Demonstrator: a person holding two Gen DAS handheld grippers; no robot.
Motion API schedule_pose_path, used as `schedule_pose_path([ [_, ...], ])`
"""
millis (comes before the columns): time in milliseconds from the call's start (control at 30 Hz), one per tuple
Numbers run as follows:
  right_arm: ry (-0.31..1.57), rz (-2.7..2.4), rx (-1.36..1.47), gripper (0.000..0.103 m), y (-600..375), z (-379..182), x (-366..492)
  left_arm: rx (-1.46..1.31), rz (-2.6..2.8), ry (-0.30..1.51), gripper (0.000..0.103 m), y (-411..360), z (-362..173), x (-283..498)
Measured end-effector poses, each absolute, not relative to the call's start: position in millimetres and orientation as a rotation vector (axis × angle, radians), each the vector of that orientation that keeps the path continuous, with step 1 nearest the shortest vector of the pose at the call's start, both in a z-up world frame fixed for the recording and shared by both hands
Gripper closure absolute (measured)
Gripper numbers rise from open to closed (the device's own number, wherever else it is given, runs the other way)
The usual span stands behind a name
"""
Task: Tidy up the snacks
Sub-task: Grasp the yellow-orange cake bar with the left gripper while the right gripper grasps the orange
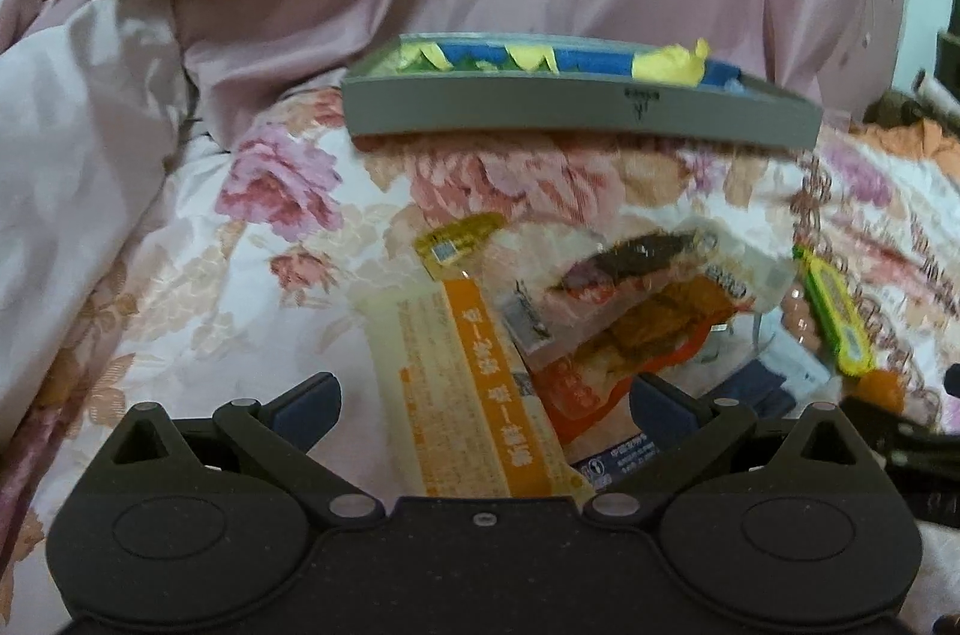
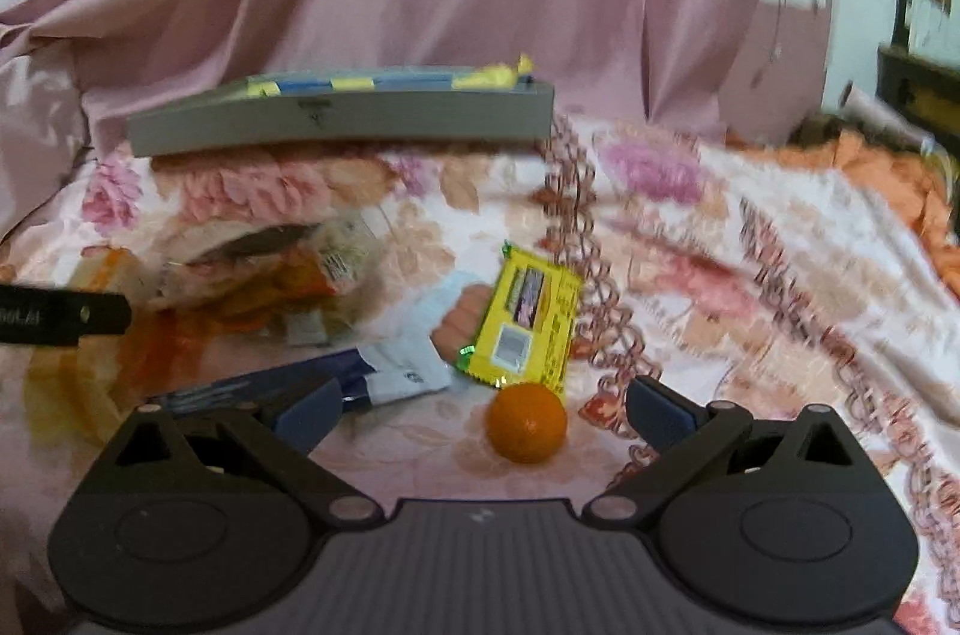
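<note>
Your left tongs [image 1: 483, 398]: spread wide, empty | your right tongs [image 2: 480, 402]: spread wide, empty | bed [image 2: 720, 239]: one grey tray [image 2: 342, 122] toward far edge, one orange [image 2: 527, 422], one yellow packet [image 2: 528, 320] mid-bed, one orange-striped packet [image 1: 480, 377]

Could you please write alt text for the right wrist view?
The open right gripper hovers over a small orange on a floral bedspread, with a yellow snack packet just beyond and a grey tray farther back.
</note>
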State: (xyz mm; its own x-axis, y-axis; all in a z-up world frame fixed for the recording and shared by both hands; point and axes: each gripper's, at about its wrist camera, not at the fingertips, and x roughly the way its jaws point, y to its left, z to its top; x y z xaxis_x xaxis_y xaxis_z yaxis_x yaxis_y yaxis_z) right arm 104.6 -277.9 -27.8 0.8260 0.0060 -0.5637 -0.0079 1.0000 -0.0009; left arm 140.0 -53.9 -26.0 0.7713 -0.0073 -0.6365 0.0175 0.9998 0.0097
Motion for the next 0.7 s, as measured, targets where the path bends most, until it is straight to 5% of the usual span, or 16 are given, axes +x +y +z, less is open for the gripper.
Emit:
schedule_pose_path([
  [233, 0.669, 0.021, 0.051, 0.011, -286.5, -44.7, 126.5, 0.021, -0.016, 0.721, 0.009, -55.1, -34.8, 148.9],
  [400, 0.680, 0.016, 0.096, 0.030, -291.5, -50.1, 132.1, -0.012, -0.003, 0.751, 0.024, -49.3, -40.2, 152.1],
  [700, 0.683, 0.017, 0.092, 0.049, -283.2, -49.3, 126.5, -0.069, -0.007, 0.756, 0.043, -38.5, -42.1, 149.0],
])
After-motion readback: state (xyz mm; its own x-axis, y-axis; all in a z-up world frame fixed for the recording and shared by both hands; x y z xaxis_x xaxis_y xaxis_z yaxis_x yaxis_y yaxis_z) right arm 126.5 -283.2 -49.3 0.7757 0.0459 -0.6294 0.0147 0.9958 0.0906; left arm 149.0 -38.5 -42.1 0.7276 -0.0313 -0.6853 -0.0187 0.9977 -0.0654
